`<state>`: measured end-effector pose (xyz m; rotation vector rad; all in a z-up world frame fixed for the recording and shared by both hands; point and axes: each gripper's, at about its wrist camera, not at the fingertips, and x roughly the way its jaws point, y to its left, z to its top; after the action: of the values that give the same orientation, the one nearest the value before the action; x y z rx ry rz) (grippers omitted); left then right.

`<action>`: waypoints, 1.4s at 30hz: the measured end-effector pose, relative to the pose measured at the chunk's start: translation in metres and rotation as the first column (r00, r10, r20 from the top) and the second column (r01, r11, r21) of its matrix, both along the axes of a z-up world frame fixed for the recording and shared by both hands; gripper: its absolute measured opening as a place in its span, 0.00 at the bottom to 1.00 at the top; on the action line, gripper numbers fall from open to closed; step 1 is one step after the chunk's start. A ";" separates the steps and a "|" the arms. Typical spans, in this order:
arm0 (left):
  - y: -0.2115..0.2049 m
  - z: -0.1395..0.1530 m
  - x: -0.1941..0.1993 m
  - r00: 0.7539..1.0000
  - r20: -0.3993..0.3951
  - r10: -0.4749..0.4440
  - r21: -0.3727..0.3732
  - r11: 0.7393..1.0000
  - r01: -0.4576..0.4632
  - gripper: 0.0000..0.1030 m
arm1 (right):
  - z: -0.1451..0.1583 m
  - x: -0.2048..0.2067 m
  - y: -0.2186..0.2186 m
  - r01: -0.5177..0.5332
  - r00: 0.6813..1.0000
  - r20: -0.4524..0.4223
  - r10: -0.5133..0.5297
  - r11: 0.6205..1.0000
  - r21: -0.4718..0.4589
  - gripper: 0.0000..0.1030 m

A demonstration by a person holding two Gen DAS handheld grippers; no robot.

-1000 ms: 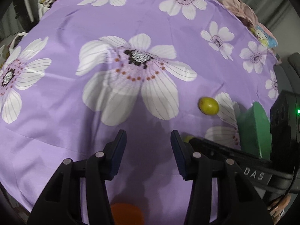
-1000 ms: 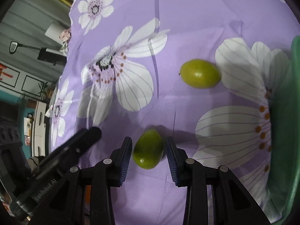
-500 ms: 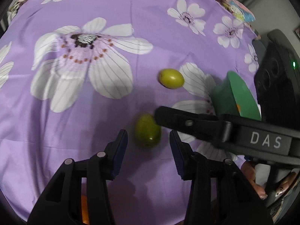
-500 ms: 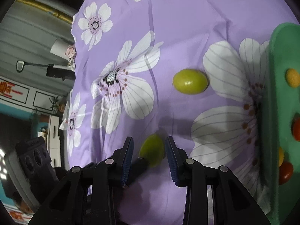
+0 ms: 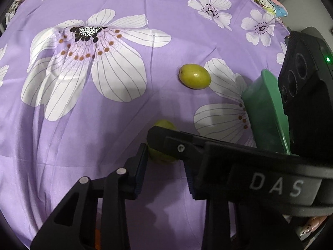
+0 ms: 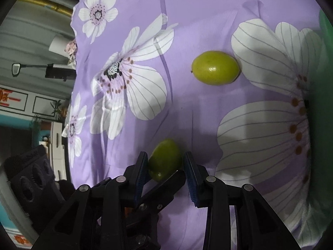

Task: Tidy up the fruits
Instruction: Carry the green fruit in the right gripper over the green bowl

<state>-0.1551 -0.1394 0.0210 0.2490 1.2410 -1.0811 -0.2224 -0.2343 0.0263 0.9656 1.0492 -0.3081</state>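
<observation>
Presently both sets of tongs converge on one small oval green fruit (image 6: 164, 159) lying on the purple cloth printed with white flowers (image 5: 93, 125).

Right tongs (image 6: 165, 167): blue pads stand close on either side of the fruit and appear to bear on it; judged clamped on it, with the fruit low against the cloth.

Left tongs (image 5: 165, 166): jaws closing. The same fruit sits between them, the near pad touching its side; the far pad is hidden behind the right tool's black finger, so full contact cannot be confirmed.

A second oval green fruit (image 6: 215, 67) lies loose on the cloth, well apart from the tongs and just beside a white petal. The green plastic tray (image 5: 266, 112) stands at the right edge of the cloth, near that second fruit; its contents are not visible.

Step in hand, as judged: securing the first fruit for transfer to the tray.

Next move calls for a single clear grip, since two tools crowd one small round fruit and it could squirt out. One tool should let go, then lift and carry rightward over the tray rim.
</observation>
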 end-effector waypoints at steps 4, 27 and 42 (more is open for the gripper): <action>0.001 0.006 0.000 1.000 0.009 0.005 -0.032 0.999 -0.005 0.33 | 0.008 -0.001 0.003 -0.015 1.000 0.009 0.015 0.999 -0.048 0.37; -0.038 0.125 -0.092 0.932 0.351 -0.090 -0.299 0.933 0.202 0.33 | 0.136 -0.102 -0.024 0.233 0.925 0.360 -0.117 0.927 -0.296 0.37; -0.100 0.121 -0.150 0.911 0.340 -0.233 -0.287 0.897 0.337 0.33 | 0.135 -0.173 -0.067 0.401 0.886 0.364 -0.287 0.868 -0.294 0.37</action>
<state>-0.3053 -0.2391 0.1421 0.3239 0.7417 -1.4383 -0.3955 -0.3015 0.1610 0.8290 0.4973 -0.6083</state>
